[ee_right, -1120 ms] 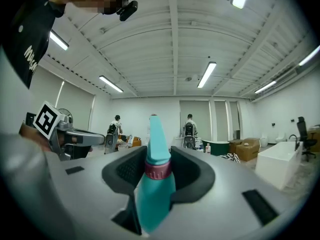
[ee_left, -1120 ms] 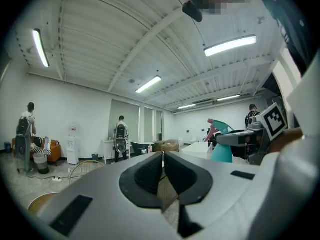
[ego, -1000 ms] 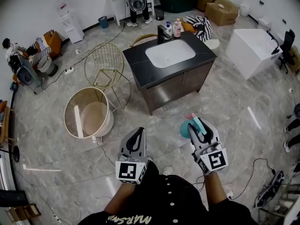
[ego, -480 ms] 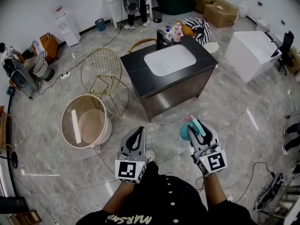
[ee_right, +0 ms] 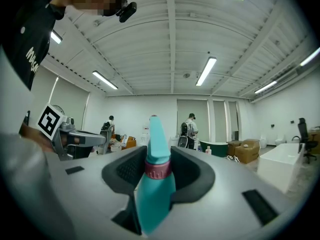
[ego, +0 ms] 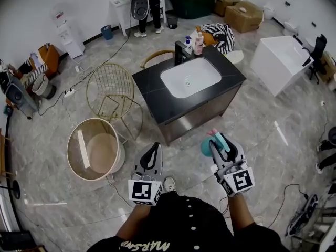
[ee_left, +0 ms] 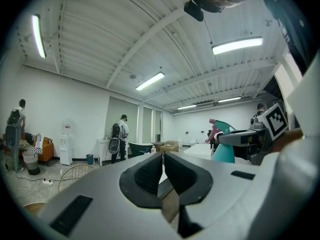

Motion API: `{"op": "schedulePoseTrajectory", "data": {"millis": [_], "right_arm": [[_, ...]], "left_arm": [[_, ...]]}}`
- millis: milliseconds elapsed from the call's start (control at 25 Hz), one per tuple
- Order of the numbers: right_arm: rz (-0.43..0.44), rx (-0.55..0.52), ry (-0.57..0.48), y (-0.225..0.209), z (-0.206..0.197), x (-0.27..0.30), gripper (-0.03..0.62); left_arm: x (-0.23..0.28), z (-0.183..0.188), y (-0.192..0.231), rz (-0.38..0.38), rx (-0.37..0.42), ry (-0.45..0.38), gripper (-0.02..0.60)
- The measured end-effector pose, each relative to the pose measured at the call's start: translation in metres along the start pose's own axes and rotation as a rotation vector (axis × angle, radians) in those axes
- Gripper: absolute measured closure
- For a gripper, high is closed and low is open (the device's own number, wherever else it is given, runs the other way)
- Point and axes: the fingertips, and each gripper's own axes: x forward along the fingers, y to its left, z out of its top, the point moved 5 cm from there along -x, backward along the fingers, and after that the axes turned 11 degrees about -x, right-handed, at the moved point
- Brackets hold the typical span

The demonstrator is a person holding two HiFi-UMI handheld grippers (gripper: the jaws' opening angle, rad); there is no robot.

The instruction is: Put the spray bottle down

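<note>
Sitting clamped between the right tool's [ee_right: 159,184] jaws, spray bottle [ee_right: 156,181].

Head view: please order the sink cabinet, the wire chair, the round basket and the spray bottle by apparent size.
1. sink cabinet, largest.
2-3. wire chair and round basket look about alike; I would not rank them.
4. spray bottle, smallest, although it is nearest the camera.

The spray bottle [ego: 207,147] (carried forward) has neared the sink cabinet [ego: 199,114].
</note>
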Motion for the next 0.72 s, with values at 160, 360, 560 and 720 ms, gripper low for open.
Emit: {"op": "schedulePoseTrajectory", "data": {"millis": [160,360,560,720], "right_arm": [[-0.012,-0.007,-0.005,-0.003,0.000,0.026,0.453],[-0.036,-0.011,-0.004,-0.005,-0.001,0.054,0.453],[-0.059,-0.011,0.001,-0.007,-0.002,0.076,0.453],[-0.069,-0.015,0.014,-0.018,-0.013,0.088,0.453]], "left_arm": [[0.018,0.003,0.019,-0.015,-0.001,-0.003,0.560],[0.037,0.008,0.042,-0.035,0.004,-0.002,0.560],[0.054,0.008,0.062,-0.057,0.009,0.020,0.560],[0.073,0.001,0.067,-0.065,-0.008,0.045,0.560]]}}
